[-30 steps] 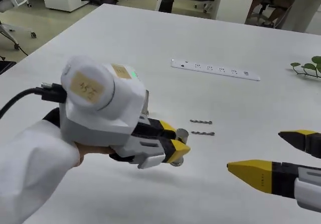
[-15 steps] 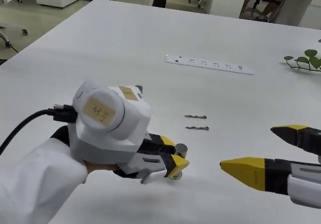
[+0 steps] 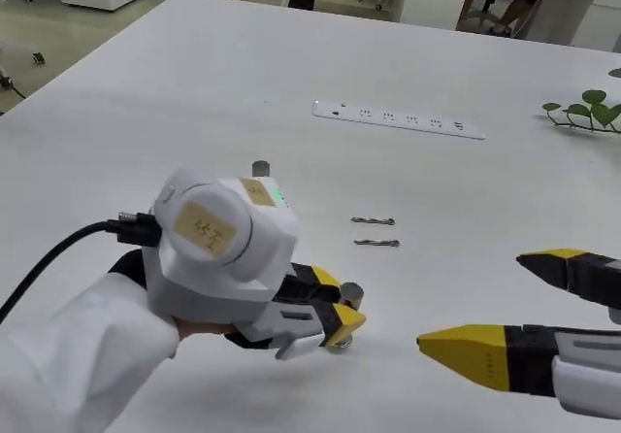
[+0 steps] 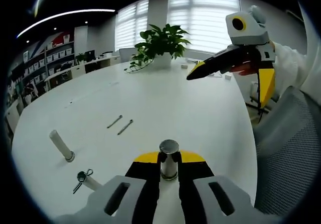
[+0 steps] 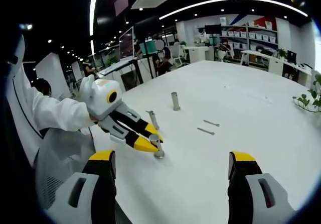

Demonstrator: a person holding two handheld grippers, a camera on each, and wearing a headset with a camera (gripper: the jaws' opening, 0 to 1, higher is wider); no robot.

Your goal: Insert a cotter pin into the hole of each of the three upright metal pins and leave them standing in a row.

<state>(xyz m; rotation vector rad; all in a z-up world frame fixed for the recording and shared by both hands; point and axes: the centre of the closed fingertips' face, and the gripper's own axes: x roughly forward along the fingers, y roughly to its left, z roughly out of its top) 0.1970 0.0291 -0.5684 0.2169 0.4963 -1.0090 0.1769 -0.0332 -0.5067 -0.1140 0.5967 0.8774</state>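
On a white workbench [image 3: 194,83], the left gripper [image 3: 340,305] is clenched around an upright metal pin [image 4: 169,156], the right gripper [image 3: 472,299] hangs released nearby, and two loose cotter pins [image 3: 376,243] lie side by side just beyond it.

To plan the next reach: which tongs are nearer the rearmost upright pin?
Left. The left tongs grip another pin in front of the rearmost pin; right tongs hang open, far to its right.

white table [image 3: 175,74] | power strip [image 3: 398,120] | two loose cotter pins [image 3: 374,221] | three metal pins [image 5: 175,101] upright
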